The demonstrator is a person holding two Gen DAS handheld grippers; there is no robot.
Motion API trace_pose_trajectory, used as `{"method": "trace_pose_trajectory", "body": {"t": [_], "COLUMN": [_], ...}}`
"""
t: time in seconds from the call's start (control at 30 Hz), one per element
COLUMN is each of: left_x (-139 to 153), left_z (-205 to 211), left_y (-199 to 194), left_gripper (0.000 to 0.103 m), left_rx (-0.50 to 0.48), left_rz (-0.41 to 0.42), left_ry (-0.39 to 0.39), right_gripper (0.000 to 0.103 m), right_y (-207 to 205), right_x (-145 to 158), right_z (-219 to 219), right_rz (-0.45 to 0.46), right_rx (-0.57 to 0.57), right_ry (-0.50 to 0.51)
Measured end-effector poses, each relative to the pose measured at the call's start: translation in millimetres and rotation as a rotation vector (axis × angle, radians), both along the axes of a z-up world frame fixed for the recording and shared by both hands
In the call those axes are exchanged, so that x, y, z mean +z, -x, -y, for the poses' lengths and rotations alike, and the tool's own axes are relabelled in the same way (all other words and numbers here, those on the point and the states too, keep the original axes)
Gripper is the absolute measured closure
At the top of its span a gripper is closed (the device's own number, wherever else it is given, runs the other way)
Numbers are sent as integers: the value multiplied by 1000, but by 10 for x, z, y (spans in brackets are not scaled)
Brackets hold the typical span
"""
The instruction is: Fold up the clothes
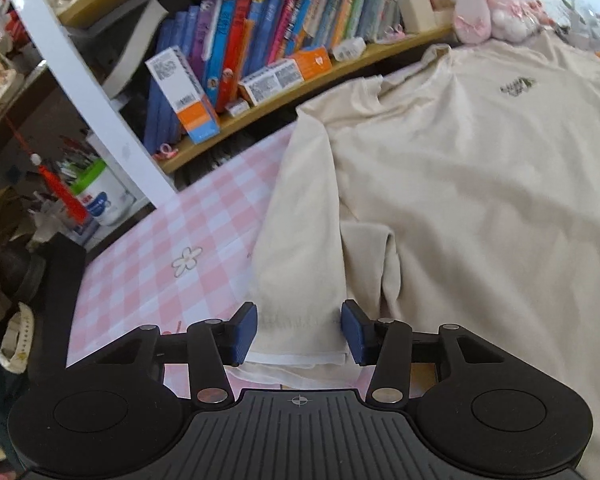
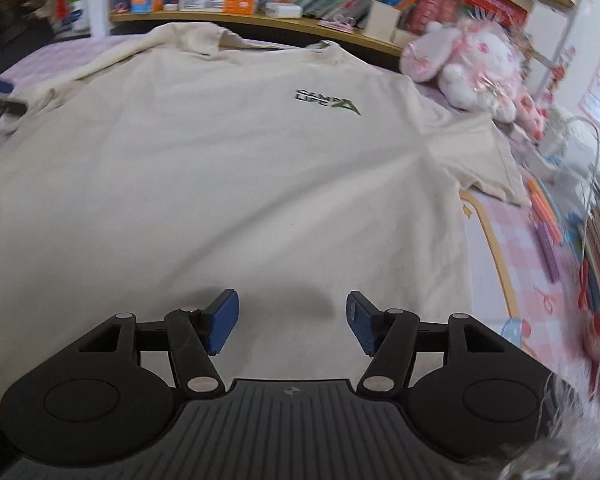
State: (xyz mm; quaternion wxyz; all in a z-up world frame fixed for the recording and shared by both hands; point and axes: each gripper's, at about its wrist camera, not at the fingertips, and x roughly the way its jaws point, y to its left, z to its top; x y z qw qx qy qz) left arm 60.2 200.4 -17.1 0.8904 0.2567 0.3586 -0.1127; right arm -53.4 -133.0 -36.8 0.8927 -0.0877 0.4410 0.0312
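A pink-and-white checked tablecloth point(image 1: 148, 264) covers the surface, and on it a cream short-sleeved T-shirt point(image 2: 228, 184) lies spread flat, front up, collar toward the wooden bookshelf point(image 1: 260, 116) packed with colourful books point(image 1: 268, 32). A small dark "CAMP LIFE" logo point(image 2: 327, 101) with a green triangle sits on the shirt's chest. A pink-and-white plush toy point(image 2: 466, 66) rests just beyond the shirt's shoulder, near the shelf, in the right wrist view. One sleeve point(image 1: 300, 248) of the shirt is folded down along the shirt's side, its hemmed cuff reaching the left gripper point(image 1: 299, 330). That gripper's blue pads point(image 1: 244, 334) stand partly open on either side of the cuff, the cloth between them; whether they press on it cannot be told. The right gripper point(image 2: 288, 326) hovers over the shirt's lower body, its pads point(image 2: 222, 326) set wide apart with nothing between them but flat fabric below.
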Motion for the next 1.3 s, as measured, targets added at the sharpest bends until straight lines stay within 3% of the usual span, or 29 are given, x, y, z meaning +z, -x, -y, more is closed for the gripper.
{"method": "trace_pose_trajectory", "body": {"t": [0.07, 0.1, 0.17, 0.23, 0.37, 0.43, 0.53, 0.6, 0.77, 0.87, 0.93, 1.03, 1.1, 1.17, 1.23, 1.3], "left_x": [-6, 3, 118, 292, 483, 387, 153, 103, 125, 42, -84, -248, -291, -300, -299, -293], "left_z": [-37, -65, -208, -443, -1197, -1574, -1932, -2007, -1981, -1835, -1710, -1621, -1607, -1582, -1583, -1620], "left_y": [-27, -45, -113, -219, -539, -809, -1159, -1214, -957, -832, -843, -906, -912, -928, -939, -970], "left_gripper": [82, 98, 99, 100, 100, 100, 99, 91, 71, 53, 51, 52, 57, 94, 98, 98], "left_rx": [-23, -25, 5, 79, 334, 486, 684, 714, 602, 510, 493, 549, 583, 586, 578, 584], "left_rz": [-7, -12, -16, -21, 22, 26, 0, 18, 71, 43, 5, -44, -22, -19, -33, -14], "left_ry": [9, 22, 116, 268, 607, 680, 643, 606, 636, 607, 562, 535, 540, 543, 562, 522], "right_gripper": [38, 35, 33, 31, 29, 29, 29, 29, 29, 29, 29, 29, 29, 29, 29, 29], "right_y": [-43, -51, -61, -63, -94, -107, -125, -134, -133, -123, -126, -140, -143, -135, -126, -129], "right_x": [-6, -4, -2, -8, 0, -6, -7, -7, -8, -8, -6, -1, -3, -6, -6, -3], "right_z": [19, 31, 53, 52, 40, 13, -12, -20, -12, -9, -14, -19, -31, -47, -65, -79], "right_rz": [-9, -13, -21, -26, -41, -42, -43, -46, -46, -45, -46, -49, -50, -48, -46, -47], "right_rx": [-39, -52, -73, -87, -103, -111, -119, -119, -131, -137, -132, -121, -124, -135, -147, -151], "right_ry": [-16, -20, -24, -19, -6, -1, 5, 13, 9, 3, 5, 15, 22, 25, 27, 25]}}
